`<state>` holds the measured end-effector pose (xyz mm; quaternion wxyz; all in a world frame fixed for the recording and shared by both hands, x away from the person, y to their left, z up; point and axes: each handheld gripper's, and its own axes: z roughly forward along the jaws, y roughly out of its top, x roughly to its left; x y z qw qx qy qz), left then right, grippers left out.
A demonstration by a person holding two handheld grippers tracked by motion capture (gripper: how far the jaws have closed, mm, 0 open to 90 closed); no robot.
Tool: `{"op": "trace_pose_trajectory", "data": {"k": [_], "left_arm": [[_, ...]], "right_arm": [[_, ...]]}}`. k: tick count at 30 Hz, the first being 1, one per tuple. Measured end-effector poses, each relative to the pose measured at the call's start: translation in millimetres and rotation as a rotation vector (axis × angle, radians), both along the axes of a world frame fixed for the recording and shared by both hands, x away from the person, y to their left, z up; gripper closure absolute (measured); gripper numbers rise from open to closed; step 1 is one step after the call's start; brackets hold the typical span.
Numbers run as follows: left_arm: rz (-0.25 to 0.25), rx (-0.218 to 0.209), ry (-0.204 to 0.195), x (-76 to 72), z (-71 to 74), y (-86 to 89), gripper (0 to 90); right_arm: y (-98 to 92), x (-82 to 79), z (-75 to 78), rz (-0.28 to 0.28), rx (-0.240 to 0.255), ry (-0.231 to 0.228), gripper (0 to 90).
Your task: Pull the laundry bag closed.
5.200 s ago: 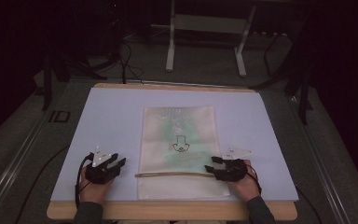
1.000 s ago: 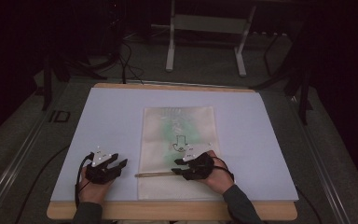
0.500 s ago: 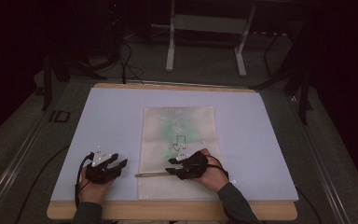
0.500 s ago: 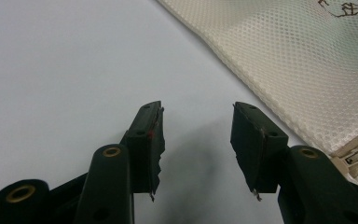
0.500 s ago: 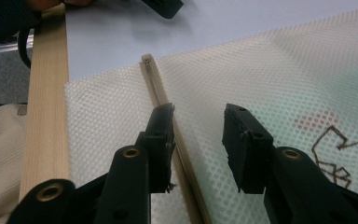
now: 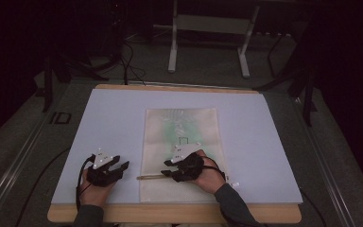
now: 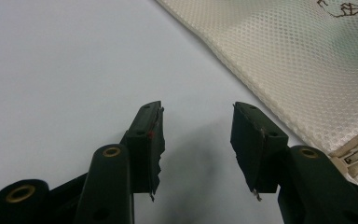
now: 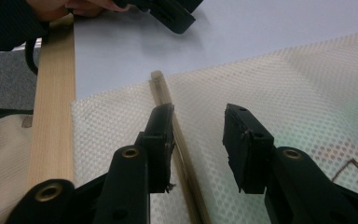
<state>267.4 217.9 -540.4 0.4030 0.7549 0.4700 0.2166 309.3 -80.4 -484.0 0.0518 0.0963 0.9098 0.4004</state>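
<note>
High view: near the desk's (image 6: 264, 213) front edge, the left tongs (image 6: 118, 169) rest released on white paper; the right tongs (image 6: 169, 170), jaws spread and empty, straddle the zipper strip (image 6: 152, 177) of the cream mesh pouch (image 6: 182, 127) lying mid-desk.

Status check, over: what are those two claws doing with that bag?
Left claw open, on bare mat. Right claw open above mesh bag, astride its zipper strip, gripping nothing. Nothing in the way.
</note>
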Motion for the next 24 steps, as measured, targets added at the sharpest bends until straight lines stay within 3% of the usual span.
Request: {"op": "trace_pose_trajectory", "data": {"k": [12, 24], "left_arm": [[-0.001, -0.004, -0.001, 0.0, 0.0, 0.1, 52.8], [-0.002, -0.006, -0.001, -0.1, 0.1, 0.5, 52.8]], "right_arm": [[14.5, 0.3, -0.4, 0.023, -0.006, 0.002, 62.8], [32.5, 0.1, -2.1, 0.043, -0.025, -0.008, 72.2]]}}
